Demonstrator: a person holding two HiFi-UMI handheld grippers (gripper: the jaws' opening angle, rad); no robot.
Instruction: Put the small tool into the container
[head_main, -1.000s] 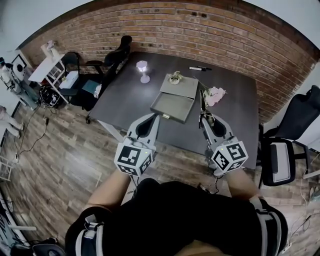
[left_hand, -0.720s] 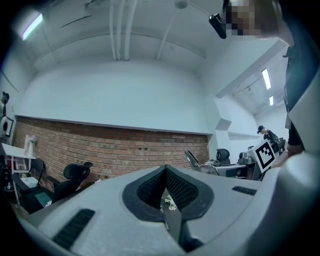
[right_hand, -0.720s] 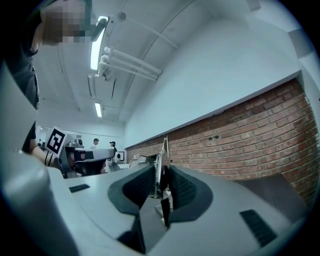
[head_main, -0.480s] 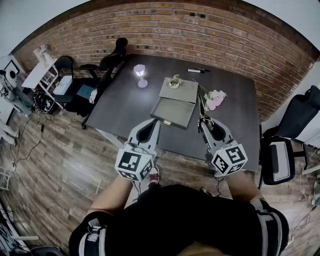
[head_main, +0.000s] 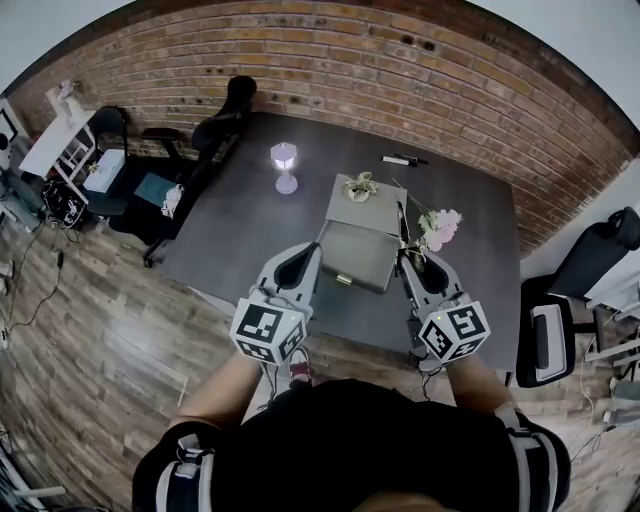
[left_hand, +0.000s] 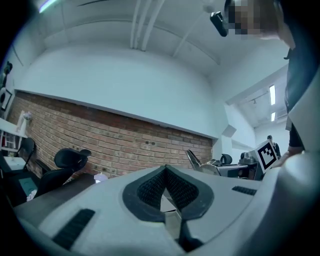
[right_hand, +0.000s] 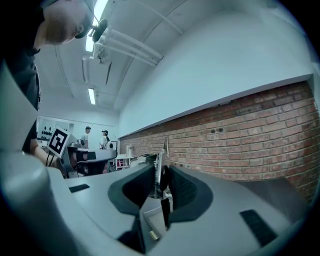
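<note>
The container is a grey box (head_main: 366, 204) on the dark table (head_main: 250, 225), with its drawer (head_main: 355, 256) pulled out toward me. My right gripper (head_main: 409, 258) hovers just right of the drawer, shut on the small tool (head_main: 402, 218), a slim metal hand tool with a spring that sticks out past the jaws. In the right gripper view the tool (right_hand: 161, 169) is pinched between the dark pads. My left gripper (head_main: 304, 254) hangs level just left of the drawer. Its jaws meet with nothing between them in the left gripper view (left_hand: 165, 171).
On the table stand a small lit lamp (head_main: 285, 166), a little plant (head_main: 360, 185) on the box top, pink flowers (head_main: 441, 222) and a black marker (head_main: 400, 159). Office chairs stand at the back left (head_main: 225, 112) and right (head_main: 548, 340). A brick wall lies behind.
Both grippers have moved forward over the table's near edge and now flank the open drawer. The table appears closer in the head view. The tool stays in the right jaws.
</note>
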